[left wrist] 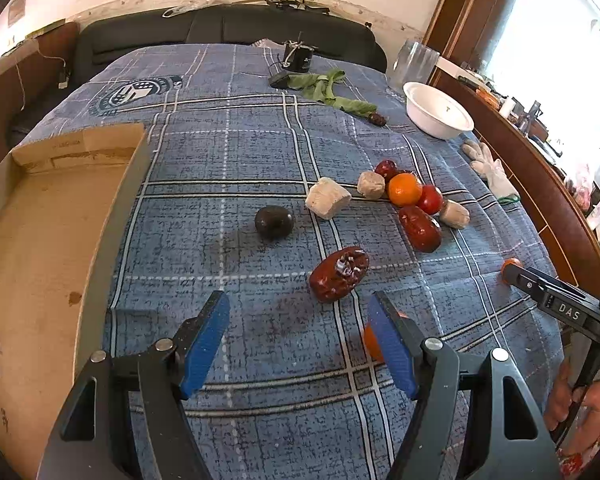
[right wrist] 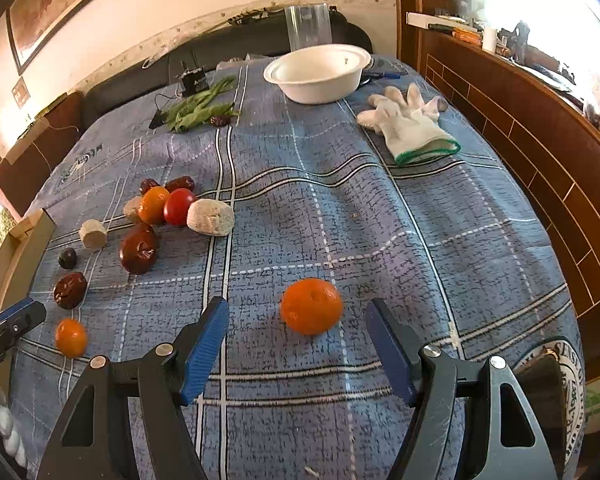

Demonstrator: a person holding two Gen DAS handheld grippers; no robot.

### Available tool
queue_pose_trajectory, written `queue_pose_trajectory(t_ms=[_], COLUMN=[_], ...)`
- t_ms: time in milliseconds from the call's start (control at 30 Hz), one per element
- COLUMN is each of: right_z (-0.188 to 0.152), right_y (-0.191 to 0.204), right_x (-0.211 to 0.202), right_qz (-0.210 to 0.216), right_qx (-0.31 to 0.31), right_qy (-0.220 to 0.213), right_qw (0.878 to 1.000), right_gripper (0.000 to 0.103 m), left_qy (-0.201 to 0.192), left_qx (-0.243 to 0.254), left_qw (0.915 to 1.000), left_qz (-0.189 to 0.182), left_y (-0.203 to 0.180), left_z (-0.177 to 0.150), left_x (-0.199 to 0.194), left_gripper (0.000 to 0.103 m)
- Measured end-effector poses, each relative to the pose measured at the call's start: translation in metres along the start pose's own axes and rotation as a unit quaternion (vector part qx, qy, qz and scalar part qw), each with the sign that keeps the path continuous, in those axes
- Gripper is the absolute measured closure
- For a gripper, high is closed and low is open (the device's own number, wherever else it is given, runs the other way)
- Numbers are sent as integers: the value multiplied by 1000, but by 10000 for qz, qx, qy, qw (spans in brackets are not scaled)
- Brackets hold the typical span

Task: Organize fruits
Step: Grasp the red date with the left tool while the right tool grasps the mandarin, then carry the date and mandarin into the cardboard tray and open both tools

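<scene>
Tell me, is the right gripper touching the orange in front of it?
Apart. In the right wrist view the orange lies on the cloth ahead of the open right gripper, with blue cloth visible between it and each finger.

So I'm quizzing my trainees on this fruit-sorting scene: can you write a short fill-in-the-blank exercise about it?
1. The right gripper is ____, with an orange just ahead of its fingers.
2. The white bowl holds ____ fruit.
3. The glove lying near the bowl is ____ with a green cuff.
4. The cardboard box sits to the ____ of the left gripper.

Answers: open; no; white; left
</scene>
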State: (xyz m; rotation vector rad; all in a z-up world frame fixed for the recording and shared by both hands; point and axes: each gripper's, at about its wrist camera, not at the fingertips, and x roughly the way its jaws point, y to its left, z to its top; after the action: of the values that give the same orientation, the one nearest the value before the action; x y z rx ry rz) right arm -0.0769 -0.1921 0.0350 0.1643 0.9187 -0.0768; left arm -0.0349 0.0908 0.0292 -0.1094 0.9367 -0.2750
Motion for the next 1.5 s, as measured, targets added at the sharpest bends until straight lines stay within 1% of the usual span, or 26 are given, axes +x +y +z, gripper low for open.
queue_pose_trajectory(t_ms=[33,100,200,367,433,467,500,567,633,667,700,833,1000,1133,1267,1367,1500], right_z=[0,1,4,8,8,8,8,7,6,5,5,1,-4,-7,-9,-12,-10], right_y=[0,-1,-1,2,2,2,1,0,1,1,2,3,6,20,46,73,124], right_x=[2,4,4,8,10,11,13,16,16,16,15,10,-7,-24,-45,-60,-75], right_qz=[-7,-3,2,-39,-58,-56,-54,-68,-133,-144,-177,-139,80,220,505,692,1187], right_qx=[4,17,-1,-105,-124,-119,-101,-76,-89,-103,-119,-139,-107,-236,-436,-695,-1101], right_qy=[23,41,11,35,56,73,98,137,108,102,96,83,-61,-206,-371,-477,-524], right_qw=[10000,10000,10000,9999,9999,9999,9999,9999,9998,9998,9997,9998,9999,9993,9971,9940,9854], right_gripper=[28,28,28,35,37,38,39,44,53,59,68,69,69,69,69,68,68], left_qy=[11,25,23,161,257,196,228,227,192,148,127,83,-102,-200,-366,-541,-760], left_qx=[37,136,330,492,497,547,570,596,677,784,847,805,538,288,43,-122,-303], left_qw=[10000,9999,9993,9986,9983,9982,9980,9978,9973,9968,9963,9967,9984,9992,9993,9984,9961], left_qz=[-27,-67,-146,-117,-156,-133,-155,-192,-197,-66,-17,-45,-155,-171,-96,65,319], left_y=[-2,-6,-15,-23,-23,-25,-25,-27,-31,-34,-36,-35,-24,-10,8,28,61], left_z=[2,6,9,13,13,13,13,13,12,10,9,7,3,-1,-5,-8,-7], left_x=[2,6,12,29,37,37,37,38,39,40,39,33,9,-13,-37,-59,-86], left_gripper=[33,37,39,40,45,45,45,47,60,68,69,69,69,68,68,68,68])
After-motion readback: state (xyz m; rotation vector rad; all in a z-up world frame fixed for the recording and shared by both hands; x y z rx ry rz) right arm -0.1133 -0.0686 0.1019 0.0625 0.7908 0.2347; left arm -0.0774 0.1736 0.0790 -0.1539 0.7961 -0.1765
